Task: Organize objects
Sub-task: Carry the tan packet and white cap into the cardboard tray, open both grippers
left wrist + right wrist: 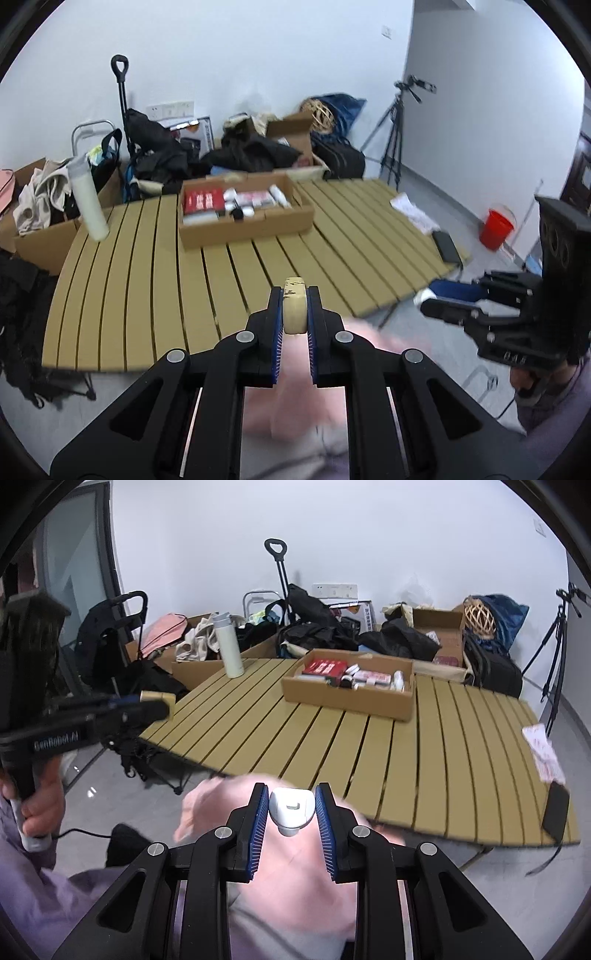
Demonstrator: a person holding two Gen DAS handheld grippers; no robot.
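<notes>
My left gripper [294, 314] pinched a tan roll [294, 310]; my right gripper [291, 812] clamped what looked like a white cap [291, 806]; both sat short of the cardboard tray [247, 221], so either rounded piece could have slipped.

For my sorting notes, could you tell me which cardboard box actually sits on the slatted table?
The shallow open cardboard tray of small red and white packages rests on the tan slatted table; the other boxes stand behind it.

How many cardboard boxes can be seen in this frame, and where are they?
3. A shallow cardboard tray sits on the slatted table; an open box of clothes stands behind its left end; a flapped box stands behind its right. Clutter may hide others.
</notes>
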